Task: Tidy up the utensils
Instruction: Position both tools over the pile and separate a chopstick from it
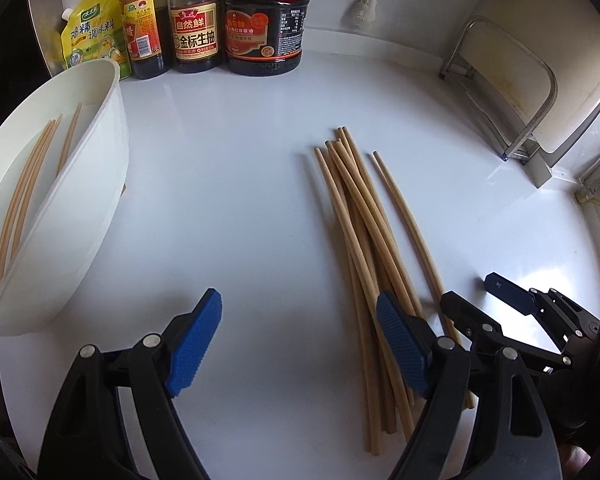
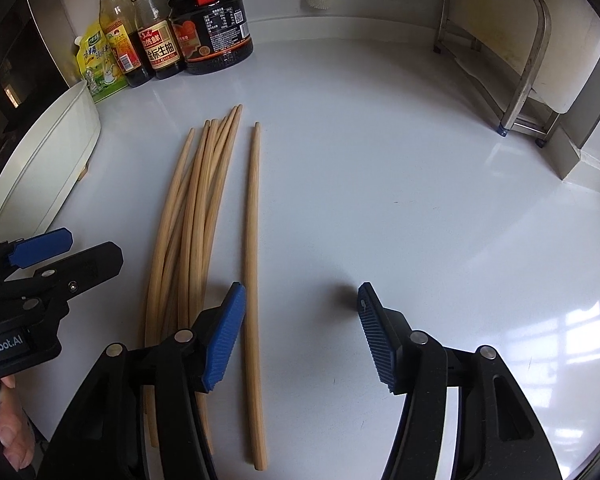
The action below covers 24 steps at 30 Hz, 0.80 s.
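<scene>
A: White plastic on the far left – a long tub (image 1: pixel 80 184) resting on the pale surface (image 1: pixel 228 208), with a few wooden chopsticks (image 1: pixel 28 184) already lying lengthwise inside it.

B: And behind the tub?

A: A yellow seasoning pouch (image 1: pixel 90 36), then three dark sauce bottles (image 1: pixel 196 28) in a row against the back wall. Further right a white brush (image 1: pixel 364 8) hangs on the wall, and a metal rack (image 1: pixel 512 92) stands in the right-hand corner.

B: Where are the rest of the utensils?

A: A loose bundle of chopsticks (image 2: pixel 196 216) lies on the surface to the right of the tub, tips pointing toward the bottles, several crossing one another. One single chopstick (image 2: pixel 253 280) lies just beside the bundle on its right, apart from it along most of its length.

B: What about the left tongs?

A: The left tongs (image 1: pixel 300 336) hang spread wide with bare surface between the blue pads – nothing gripped. The right-hand pad (image 1: pixel 400 340) sits over the near end of the bundle, though I cannot tell whether it touches the sticks.

B: And the right ones?

A: The right tongs (image 2: pixel 300 336) are released too, straddling the near part of the single chopstick. It runs close by the left pad (image 2: pixel 224 340), while the other pad stands well clear of it; nothing is pinched. In the right wrist view the left tongs show at the left edge, with a person's fingers (image 2: pixel 12 428) below them
</scene>
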Each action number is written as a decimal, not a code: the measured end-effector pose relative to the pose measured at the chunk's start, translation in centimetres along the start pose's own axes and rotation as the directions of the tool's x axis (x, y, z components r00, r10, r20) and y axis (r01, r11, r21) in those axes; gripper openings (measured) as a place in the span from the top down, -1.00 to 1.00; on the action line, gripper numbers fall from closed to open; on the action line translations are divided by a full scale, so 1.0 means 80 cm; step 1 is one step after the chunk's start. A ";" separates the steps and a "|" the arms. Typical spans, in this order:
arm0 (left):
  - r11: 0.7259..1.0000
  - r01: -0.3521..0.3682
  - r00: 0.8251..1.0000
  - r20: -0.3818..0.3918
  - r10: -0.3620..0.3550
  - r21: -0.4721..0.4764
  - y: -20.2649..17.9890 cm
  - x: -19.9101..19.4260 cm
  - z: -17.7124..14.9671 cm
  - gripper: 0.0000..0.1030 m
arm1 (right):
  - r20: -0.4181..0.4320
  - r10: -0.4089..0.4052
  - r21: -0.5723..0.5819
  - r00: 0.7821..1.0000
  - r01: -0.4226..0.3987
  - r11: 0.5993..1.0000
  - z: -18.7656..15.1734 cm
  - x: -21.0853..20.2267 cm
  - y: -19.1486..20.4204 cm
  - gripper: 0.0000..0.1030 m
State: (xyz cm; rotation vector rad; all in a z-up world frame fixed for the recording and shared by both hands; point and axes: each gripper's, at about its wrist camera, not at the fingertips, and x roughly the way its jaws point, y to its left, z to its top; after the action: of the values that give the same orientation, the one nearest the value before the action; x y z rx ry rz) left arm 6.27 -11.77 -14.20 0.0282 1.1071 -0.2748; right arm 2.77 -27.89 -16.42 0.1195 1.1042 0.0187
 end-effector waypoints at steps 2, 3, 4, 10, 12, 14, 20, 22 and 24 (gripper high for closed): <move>1.000 0.004 1.000 -0.003 -0.004 -0.003 -0.003 0.005 0.001 -0.52 | -0.001 -0.002 0.002 1.000 0.002 1.000 0.000 0.000 -0.003 -0.10; 1.000 0.003 1.000 -0.003 -0.003 -0.003 -0.004 0.006 0.002 -0.52 | 0.000 -0.008 0.003 1.000 0.008 1.000 0.001 -0.001 -0.005 -0.10; 1.000 0.004 1.000 0.000 -0.004 -0.001 -0.006 0.007 0.002 -0.52 | 0.001 -0.014 0.004 1.000 0.014 1.000 0.001 -0.002 -0.007 -0.10; 1.000 -0.007 1.000 0.000 0.007 0.018 -0.014 0.014 0.001 -0.52 | 0.002 -0.032 0.017 0.999 0.032 0.999 0.000 -0.004 -0.016 -0.09; 1.000 -0.010 1.000 -0.001 0.010 0.017 -0.015 0.016 0.001 -0.52 | 0.001 -0.035 0.019 0.999 0.035 0.999 0.000 -0.004 -0.018 -0.09; 1.000 -0.020 1.000 0.000 0.020 0.025 -0.016 0.019 0.000 -0.52 | 0.002 -0.037 0.024 0.999 0.036 0.999 0.000 -0.005 -0.020 -0.09; 0.999 -0.032 0.999 -0.013 0.032 0.024 -0.011 0.025 -0.005 -0.53 | 0.003 -0.034 0.029 0.999 0.034 0.999 -0.001 -0.006 -0.020 -0.09; 0.999 -0.042 0.999 -0.014 0.043 0.026 -0.009 0.025 -0.007 -0.53 | 0.004 -0.032 0.028 0.999 0.032 0.999 -0.001 -0.006 -0.020 -0.09; 0.999 -0.042 0.999 -0.012 0.042 0.018 -0.005 0.023 -0.008 -0.53 | 0.006 -0.032 0.025 0.999 0.032 0.999 -0.001 -0.007 -0.019 -0.09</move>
State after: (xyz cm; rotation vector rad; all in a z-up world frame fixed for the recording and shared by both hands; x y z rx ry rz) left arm 6.42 -12.43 -16.10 0.0686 1.1149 -0.2469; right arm 2.40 -29.41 -16.14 0.1243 1.1001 -0.0238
